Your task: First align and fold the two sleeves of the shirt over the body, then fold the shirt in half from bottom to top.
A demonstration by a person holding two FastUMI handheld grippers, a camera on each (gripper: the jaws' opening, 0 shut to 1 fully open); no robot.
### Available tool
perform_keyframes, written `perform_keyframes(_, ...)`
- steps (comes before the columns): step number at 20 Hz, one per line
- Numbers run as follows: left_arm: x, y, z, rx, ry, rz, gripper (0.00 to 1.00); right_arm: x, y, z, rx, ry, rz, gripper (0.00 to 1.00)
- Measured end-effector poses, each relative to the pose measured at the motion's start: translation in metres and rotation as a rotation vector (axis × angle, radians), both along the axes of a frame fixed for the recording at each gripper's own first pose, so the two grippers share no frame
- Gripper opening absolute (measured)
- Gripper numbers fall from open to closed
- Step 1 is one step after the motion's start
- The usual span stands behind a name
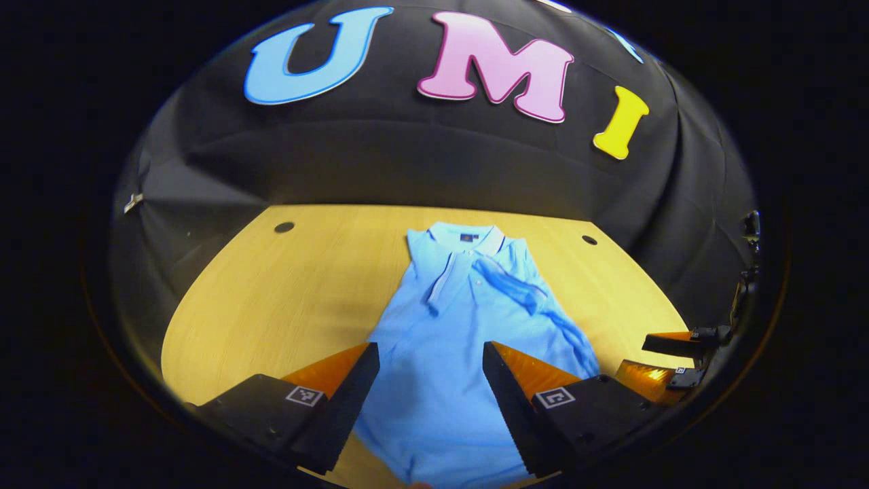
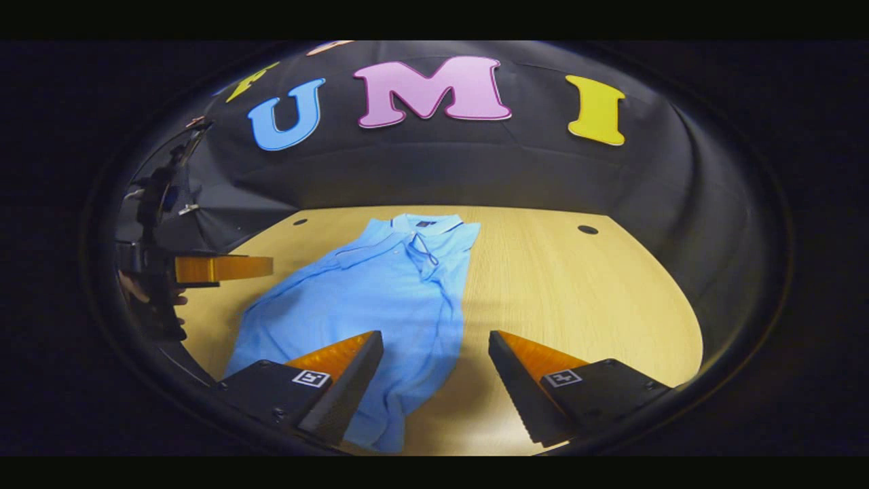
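Observation:
A light blue polo shirt (image 1: 448, 319) lies flat on the wooden table (image 1: 271, 292), collar away from me, both sleeves folded in over the body. My left gripper (image 1: 431, 387) hangs open above the shirt's lower middle, nothing between its fingers. The right gripper view shows the same shirt (image 2: 366, 292) left of centre. My right gripper (image 2: 434, 373) is open over the shirt's right edge near the hem, one finger over cloth and the other over bare table. The right gripper (image 1: 669, 360) shows at the far right of the left gripper view, and the left gripper (image 2: 220, 268) at the left of the right gripper view.
The table (image 2: 584, 299) has two dark round holes near its far edge (image 1: 284, 227) (image 1: 589, 240). The black cloth wall rises behind and around the table. A hand (image 2: 146, 292) holds the left gripper at the left of the right gripper view.

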State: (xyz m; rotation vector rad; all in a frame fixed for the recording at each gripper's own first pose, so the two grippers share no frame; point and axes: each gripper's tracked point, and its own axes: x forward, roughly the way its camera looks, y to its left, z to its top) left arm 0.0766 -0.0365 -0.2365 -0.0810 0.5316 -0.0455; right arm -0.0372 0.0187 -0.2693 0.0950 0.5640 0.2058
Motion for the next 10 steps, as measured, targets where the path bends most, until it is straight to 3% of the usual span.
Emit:
perform_keyframes(5,-0.075,0.017,-0.053,0.0,0.108,0.025,0.98,-0.054,0.015,-0.017,-0.006,0.076,-0.015,0.98)
perform_keyframes(10,-0.113,0.011,-0.082,0.014,0.156,0.015,0.98,-0.085,0.026,-0.038,-0.028,0.129,-0.027,0.98)
